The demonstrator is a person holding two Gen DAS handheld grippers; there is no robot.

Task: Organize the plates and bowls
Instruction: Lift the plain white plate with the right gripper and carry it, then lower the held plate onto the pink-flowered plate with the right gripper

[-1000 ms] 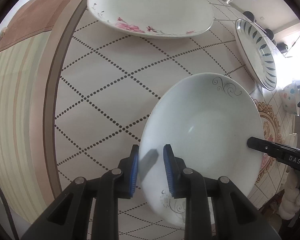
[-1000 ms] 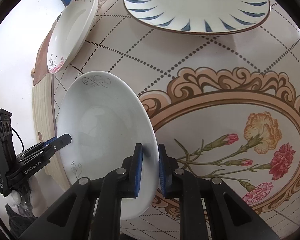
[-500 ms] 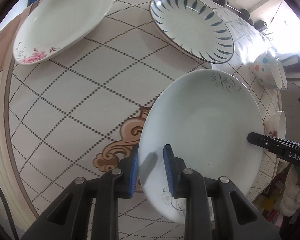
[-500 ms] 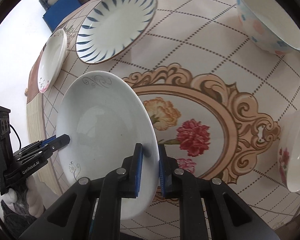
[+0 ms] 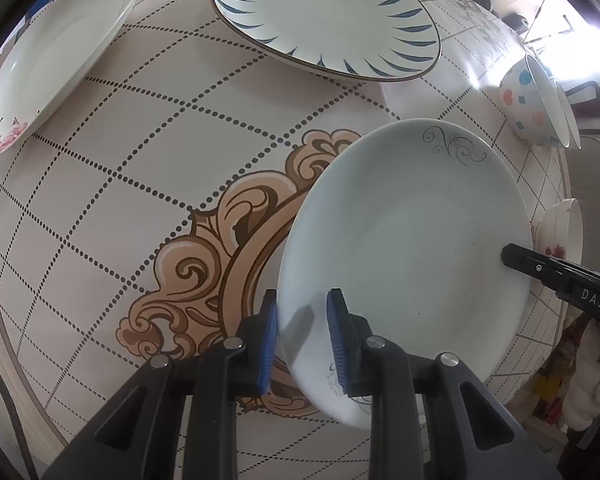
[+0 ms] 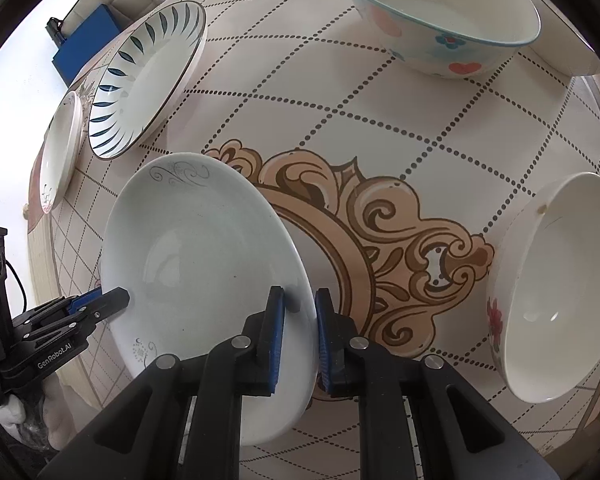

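Observation:
A white plate (image 5: 412, 248) (image 6: 204, 248) with grey scrollwork hangs tilted above the table, gripped on two opposite sides of its rim. My left gripper (image 5: 302, 320) is shut on the near rim in the left wrist view. Across the plate the right gripper (image 5: 512, 256) holds its right rim. In the right wrist view that right gripper (image 6: 300, 308) is shut on the plate's right rim, and the left gripper (image 6: 116, 298) clamps the far left side. The plate hovers over the brown scroll medallion (image 6: 400, 240) on the tabletop.
On the table (image 5: 140, 160) lie a blue-leaf plate (image 5: 328, 16) (image 6: 148, 80) and a pink-flower plate (image 5: 56, 52) (image 6: 58, 152). A spotted bowl (image 5: 532, 104) (image 6: 440, 12) and a red-flower white bowl (image 5: 560, 228) (image 6: 556, 300) stand to the right. White-gloved hands (image 5: 584, 392) (image 6: 16, 412) hold the grippers.
Both grippers have carried the plate rightward across the table, away from the pink-flower plate and over the medallion. The two bowls have come into view. Both grips are unchanged.

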